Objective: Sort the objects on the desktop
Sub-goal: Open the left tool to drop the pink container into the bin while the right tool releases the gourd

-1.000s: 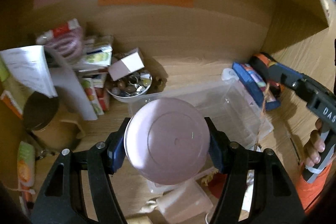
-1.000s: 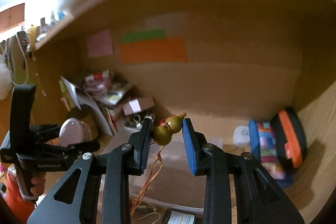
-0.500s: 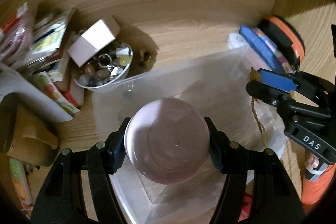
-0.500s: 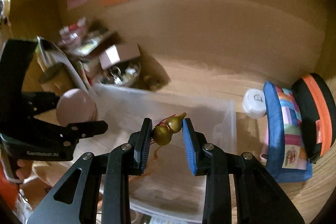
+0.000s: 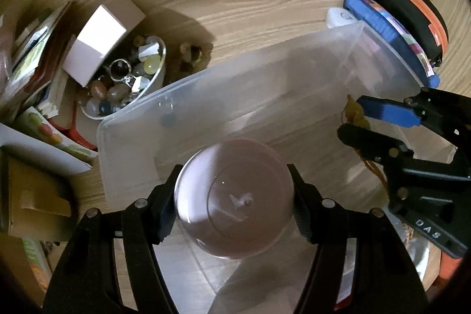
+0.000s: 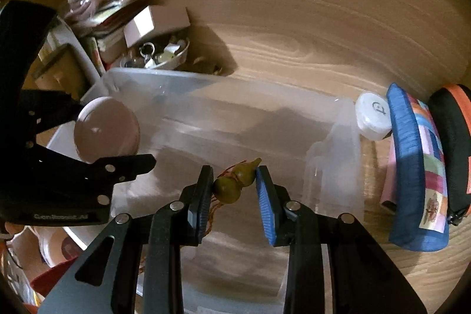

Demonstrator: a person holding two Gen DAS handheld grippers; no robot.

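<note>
Now both hand-held grippers have come down from above the desk and hang over the clear plastic bin, which a second ago lay further below and ahead of them. The left hand-held gripper stands about half open, its 2 pads clamped on the sides of a round pink container, unchanged in width through the descent; that container now sits over the near left part of the bin, inside its rim as the right wrist view shows it. The right hand-held gripper is nearly closed, pinching a small olive-gold gourd charm whose reddish cord trails down toward the bin floor. Neither item has been let go; both are still off the bin floor. To my eye the carry is about finished and the release is what remains for these 2 things. The bowl of stones and trinkets, the pencil cases and the white round tub wait outside the bin, unsorted.
</note>
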